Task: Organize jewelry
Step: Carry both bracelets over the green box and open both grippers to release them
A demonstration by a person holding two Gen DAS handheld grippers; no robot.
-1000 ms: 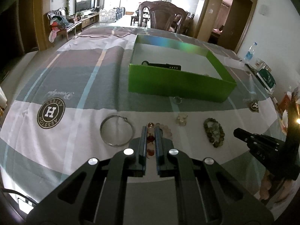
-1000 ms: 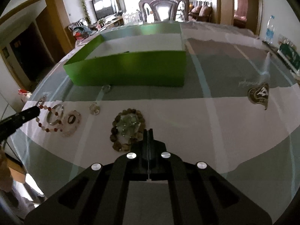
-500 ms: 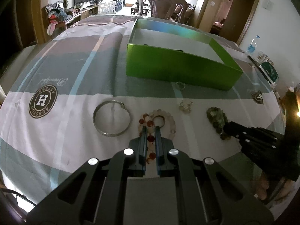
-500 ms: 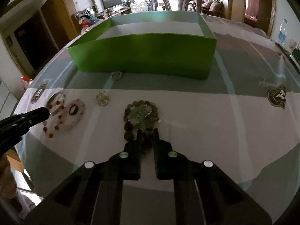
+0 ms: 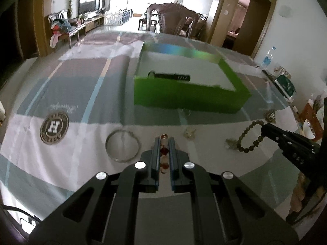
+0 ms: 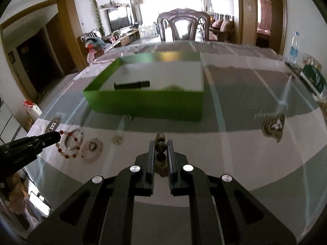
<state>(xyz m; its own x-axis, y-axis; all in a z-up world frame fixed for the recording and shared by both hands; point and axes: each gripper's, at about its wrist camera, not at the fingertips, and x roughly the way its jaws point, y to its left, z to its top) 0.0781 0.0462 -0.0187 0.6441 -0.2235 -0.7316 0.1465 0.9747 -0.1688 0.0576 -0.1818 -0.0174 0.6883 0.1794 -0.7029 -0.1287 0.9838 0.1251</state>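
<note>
My left gripper [image 5: 164, 140] is shut on a red and pink bead bracelet [image 5: 164, 150], which hangs from its tips in the right wrist view [image 6: 68, 145]. My right gripper [image 6: 160, 143] is shut on a dark green bead bracelet [image 6: 160, 147], which dangles from its tips in the left wrist view [image 5: 248, 137]. Both are lifted above the table. The open green box [image 5: 190, 99] stands ahead with a black watch [image 5: 170, 76] inside. On the cloth lie a silver bangle [image 5: 123, 148], a pale bead ring [image 6: 93, 148] and a small charm [image 5: 190, 132].
A small ring [image 6: 126, 118] lies against the box's front wall. A wooden chair [image 6: 184, 26] stands at the far end of the table. A water bottle [image 6: 294, 47] and a green packet [image 6: 313, 78] sit at the right edge.
Both grippers have risen from the table, each lifting its bracelet. The right gripper has closed on the green bead bracelet, which now hangs stretched out. The view has tilted up toward the box.
</note>
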